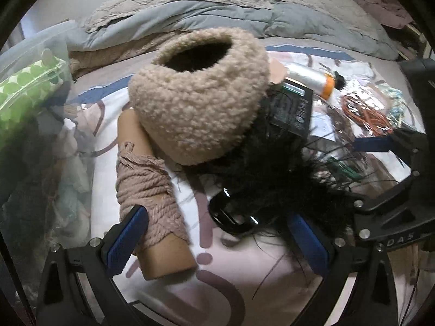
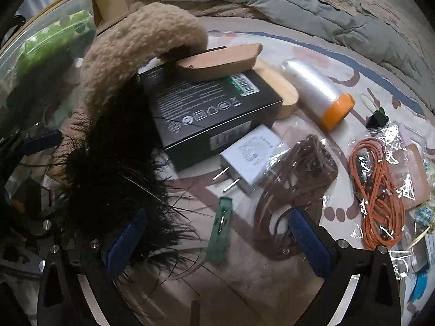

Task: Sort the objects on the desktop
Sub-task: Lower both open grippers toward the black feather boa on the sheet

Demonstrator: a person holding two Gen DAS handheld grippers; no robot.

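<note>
Left wrist view. Left gripper (image 1: 217, 236) spread wide, holding nothing. Yarn tube (image 1: 152, 203) lies just inside its left finger (image 1: 127, 239), touching or nearly so; hard to tell through the fisheye. The tube's long axis runs away from the claw, leaning a little left, far end tucked under the fuzzy hat (image 1: 198, 92). Black feathers (image 1: 272, 179) and a black clip (image 1: 231, 217) sit between the fingers toward the right. Clear bin (image 1: 32, 62) with a green dotted pouch at far left. The right gripper's body shows at the right edge.

Right wrist view. Right gripper (image 2: 217, 236) also wide and empty. A green strip (image 2: 221, 233) lies between its fingers, pointing away from it. Bagged brown cord (image 2: 296, 179) is at the right finger, feathers (image 2: 114, 168) over the left. Only this view shows the white charger (image 2: 250, 160), black box (image 2: 209, 108), orange-capped roll (image 2: 318, 92) and bagged orange cord (image 2: 375, 190).

Judgement: the left arm is nearer the tube; a slight shift left would centre it.
</note>
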